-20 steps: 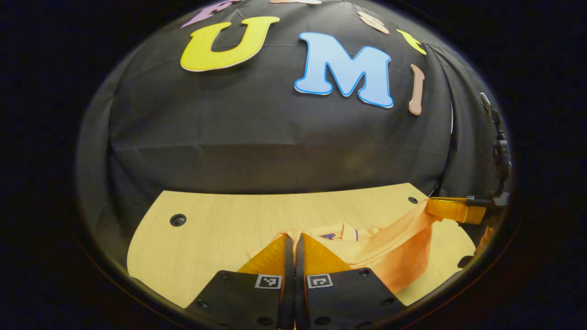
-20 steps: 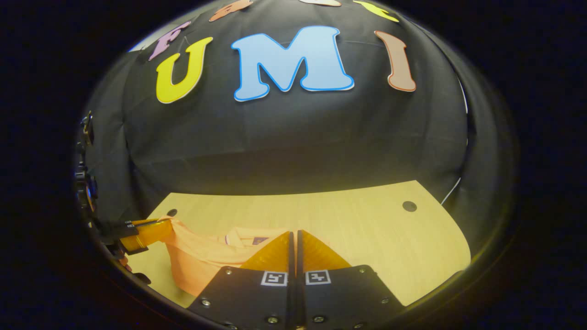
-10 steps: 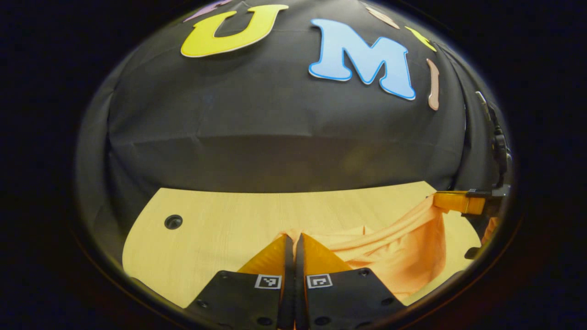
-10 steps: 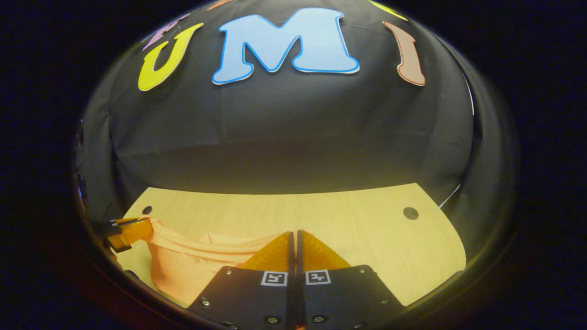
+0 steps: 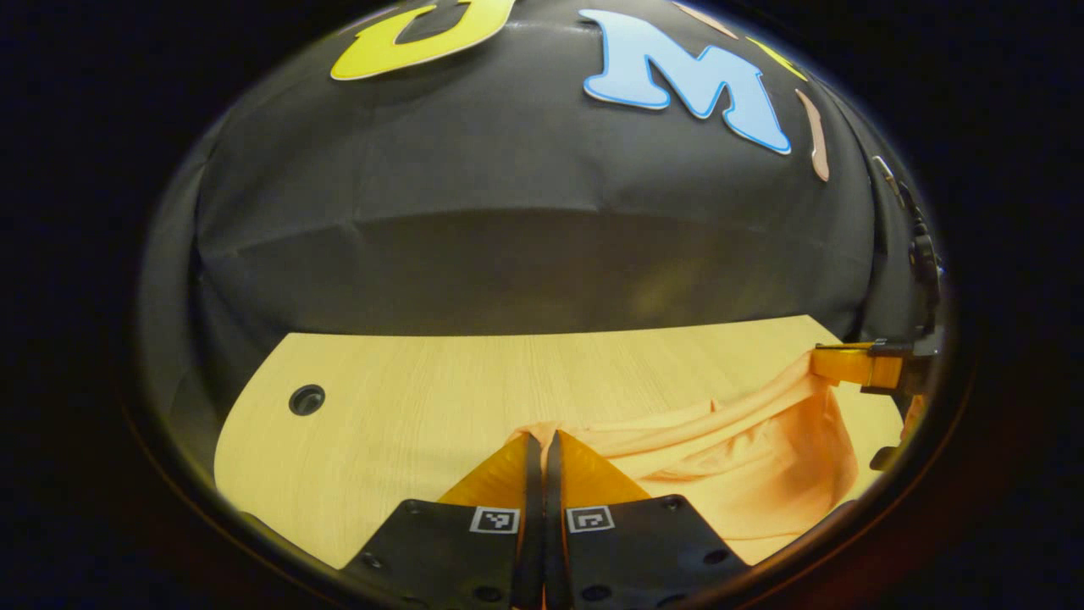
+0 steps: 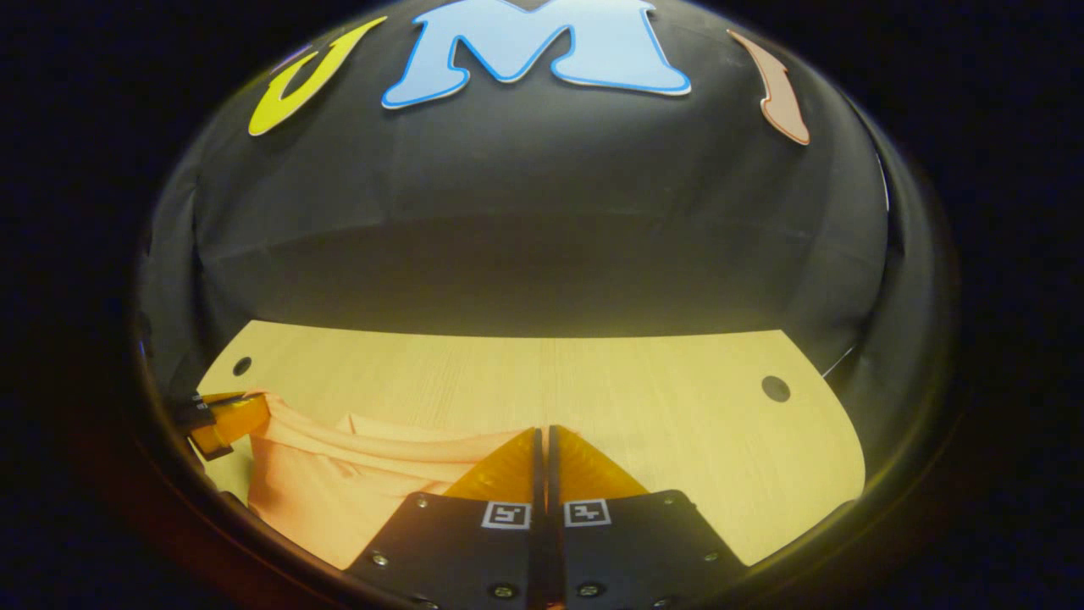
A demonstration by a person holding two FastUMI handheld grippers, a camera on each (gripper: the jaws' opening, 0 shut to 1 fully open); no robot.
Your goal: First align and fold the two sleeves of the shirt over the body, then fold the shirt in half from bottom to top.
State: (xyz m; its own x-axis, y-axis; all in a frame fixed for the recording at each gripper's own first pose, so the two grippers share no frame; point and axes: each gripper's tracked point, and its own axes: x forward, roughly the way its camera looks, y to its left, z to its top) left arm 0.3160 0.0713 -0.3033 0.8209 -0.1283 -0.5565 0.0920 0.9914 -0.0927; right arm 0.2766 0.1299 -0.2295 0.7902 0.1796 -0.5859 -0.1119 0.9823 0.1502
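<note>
An orange shirt (image 5: 745, 474) lies bunched on the wooden table (image 5: 406, 407), its raised hem stretched between both grippers. In the left gripper view my left gripper (image 5: 542, 440) is shut on one corner of the hem, and the right gripper (image 5: 847, 366) holds the other corner at the far right. In the right gripper view my right gripper (image 6: 542, 436) is shut on the shirt (image 6: 330, 491), whose fabric runs left to the left gripper (image 6: 229, 419) at the frame's edge. The collar and sleeves are hidden under the folded-over fabric.
The table (image 6: 660, 407) ends at the black cloth wall behind it. Round cable holes sit near its corners: one hole (image 5: 306, 399) at the left, another hole (image 6: 774, 389) at the right. Bare wood stretches beyond the shirt toward the wall.
Both grippers have carried the hem forward and lower toward the far side of the table. The fabric now covers the collar, which showed a second ago.
</note>
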